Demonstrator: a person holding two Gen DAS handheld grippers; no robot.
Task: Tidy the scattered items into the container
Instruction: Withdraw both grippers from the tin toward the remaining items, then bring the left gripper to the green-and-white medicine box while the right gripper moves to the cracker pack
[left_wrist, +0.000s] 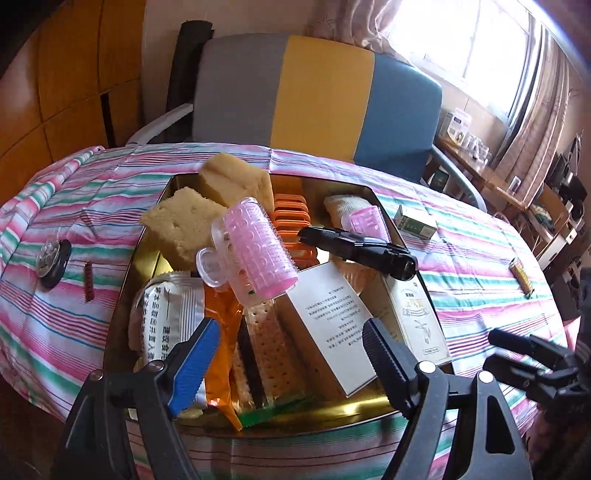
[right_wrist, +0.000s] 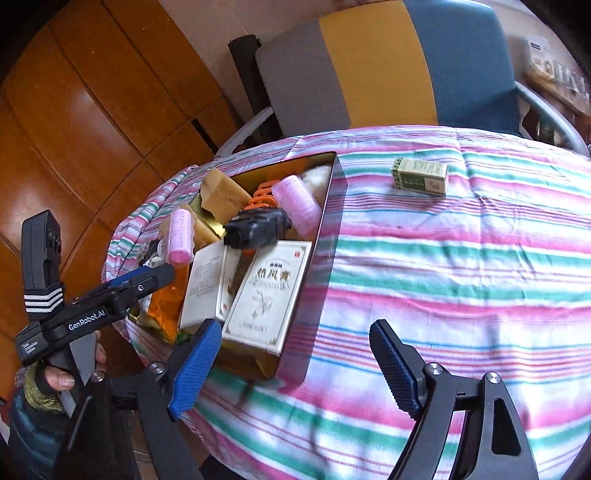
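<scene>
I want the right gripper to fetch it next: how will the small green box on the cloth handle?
The small green box looks like thin cardboard, so probably light and crushable under a hard squeeze. It lies flat on the striped cloth, so it is unlikely to roll; the soft cloth may bunch if it is pushed.

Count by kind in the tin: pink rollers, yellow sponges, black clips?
pink rollers: 2
yellow sponges: 2
black clip: 1
Total: 5

Daylight from the overexposed curtained window (left_wrist: 461, 40), upper right; fisheye bending and dark vignetting at corners; right-wrist view slightly soft.
</scene>
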